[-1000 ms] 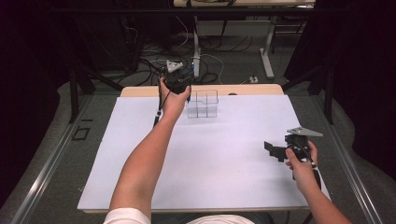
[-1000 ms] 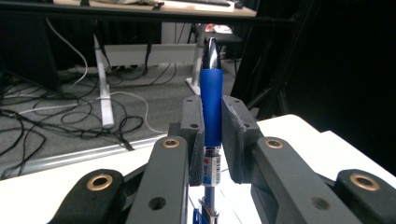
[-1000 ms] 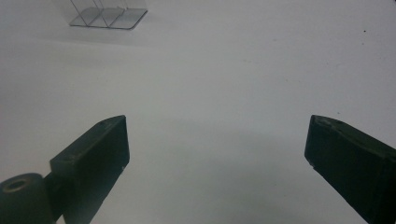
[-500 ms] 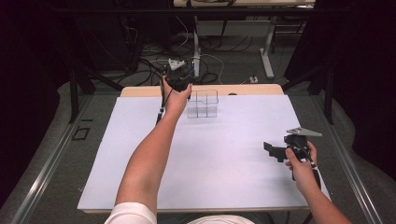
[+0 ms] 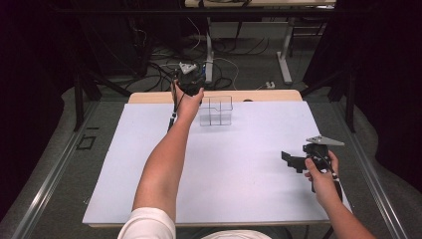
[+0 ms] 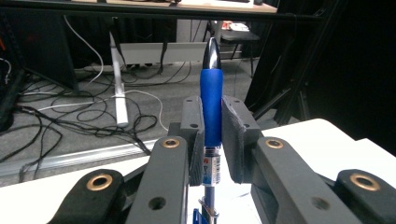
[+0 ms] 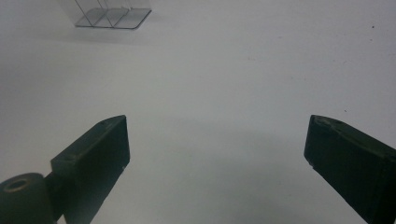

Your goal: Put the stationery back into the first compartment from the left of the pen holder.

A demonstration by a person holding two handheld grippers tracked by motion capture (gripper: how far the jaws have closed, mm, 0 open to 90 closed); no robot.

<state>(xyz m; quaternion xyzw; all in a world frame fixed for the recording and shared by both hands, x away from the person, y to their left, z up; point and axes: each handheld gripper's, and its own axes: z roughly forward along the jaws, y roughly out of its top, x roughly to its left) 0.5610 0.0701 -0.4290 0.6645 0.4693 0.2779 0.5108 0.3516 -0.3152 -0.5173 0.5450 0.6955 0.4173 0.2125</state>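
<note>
A blue pen (image 6: 211,112) with a black tip stands upright between the jaws of my left gripper (image 6: 213,128), which is shut on it. In the high view the left gripper (image 5: 189,85) is raised at the table's far edge, just left of a clear plastic organizer (image 5: 216,110) with open compartments. My right gripper (image 5: 294,161) hangs low over the white table (image 5: 239,164) near its right side. It is open, and its jaws (image 7: 215,149) have nothing between them. The organizer's base (image 7: 113,17) lies far ahead of them.
Cables (image 5: 164,69) and desk legs (image 5: 285,50) lie on the floor beyond the table's wooden far edge (image 5: 259,95). Dark curtains stand at both sides. The person's left forearm (image 5: 161,164) stretches across the table's middle left.
The left hand has lifted slightly at the far edge beside the organizer. The right gripper has stayed where it was.
</note>
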